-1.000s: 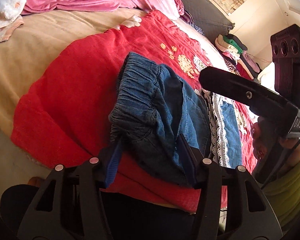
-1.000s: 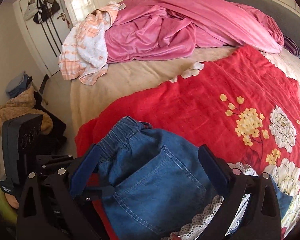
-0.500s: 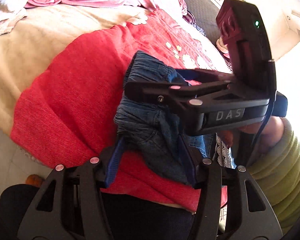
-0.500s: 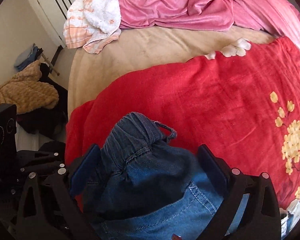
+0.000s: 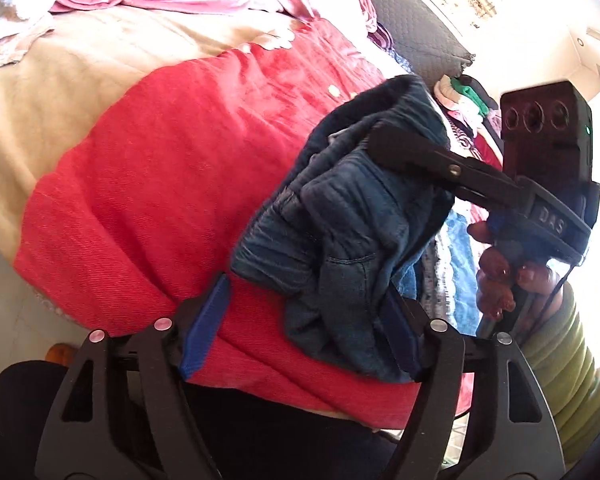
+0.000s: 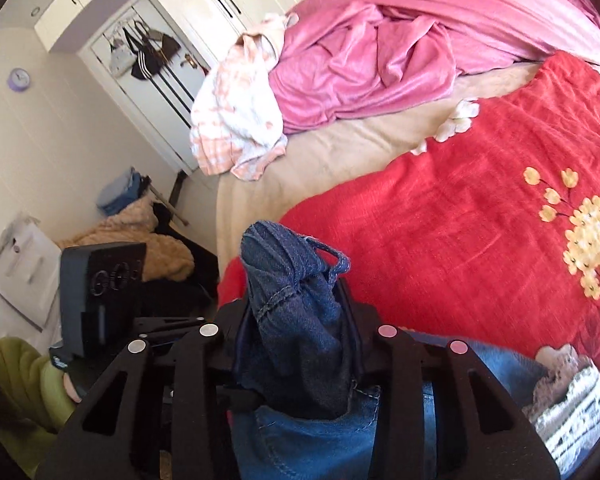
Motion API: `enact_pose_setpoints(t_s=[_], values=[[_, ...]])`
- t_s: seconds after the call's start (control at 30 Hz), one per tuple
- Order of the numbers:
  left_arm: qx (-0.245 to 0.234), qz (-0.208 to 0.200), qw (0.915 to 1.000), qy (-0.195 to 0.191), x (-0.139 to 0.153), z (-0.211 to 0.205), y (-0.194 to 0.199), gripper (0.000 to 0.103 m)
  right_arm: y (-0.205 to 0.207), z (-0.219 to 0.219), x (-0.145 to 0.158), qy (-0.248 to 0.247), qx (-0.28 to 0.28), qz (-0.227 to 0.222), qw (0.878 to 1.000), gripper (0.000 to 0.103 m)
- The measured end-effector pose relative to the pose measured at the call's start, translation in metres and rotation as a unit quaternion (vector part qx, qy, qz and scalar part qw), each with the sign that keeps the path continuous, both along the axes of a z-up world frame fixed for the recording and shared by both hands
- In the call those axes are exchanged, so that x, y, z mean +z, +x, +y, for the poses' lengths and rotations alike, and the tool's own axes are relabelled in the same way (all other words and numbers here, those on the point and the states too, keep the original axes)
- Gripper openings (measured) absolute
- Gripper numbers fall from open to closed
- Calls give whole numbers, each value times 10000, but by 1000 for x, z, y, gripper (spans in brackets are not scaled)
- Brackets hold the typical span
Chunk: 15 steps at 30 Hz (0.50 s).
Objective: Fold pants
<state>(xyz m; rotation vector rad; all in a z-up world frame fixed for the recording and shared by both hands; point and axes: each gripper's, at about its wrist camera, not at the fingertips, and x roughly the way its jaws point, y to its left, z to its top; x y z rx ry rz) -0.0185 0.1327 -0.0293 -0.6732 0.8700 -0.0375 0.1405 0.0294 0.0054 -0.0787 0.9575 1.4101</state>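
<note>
The right gripper [image 6: 296,344], jaws just closing, pinches the bunched waistband of the blue denim pants [image 6: 296,300] above the red flowered blanket [image 6: 460,240]. The left gripper [image 5: 300,328] stands spread (just opening), denim between its fingers.

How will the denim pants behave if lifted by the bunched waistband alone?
Probably floppy: the denim pants crumple between the right tool pads. The free part sags, so it would likely hang and unfold. The thick bunch seems unlikely to slip.
</note>
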Motion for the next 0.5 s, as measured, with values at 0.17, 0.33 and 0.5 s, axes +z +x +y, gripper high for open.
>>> enact_pose_setpoints(t_s=[0.17, 0.33, 0.5], values=[[-358, -186, 9991, -164, 13, -18, 12, 63, 0, -30, 15, 324, -128, 38, 9994, 35], [-604, -259, 9978, 70, 29, -44, 26, 62, 5, -62, 27, 527, -318, 15, 9981, 35], [-846, -329, 9956, 224, 41, -70, 37, 62, 11, -94, 31, 678, -497, -10, 9965, 35]])
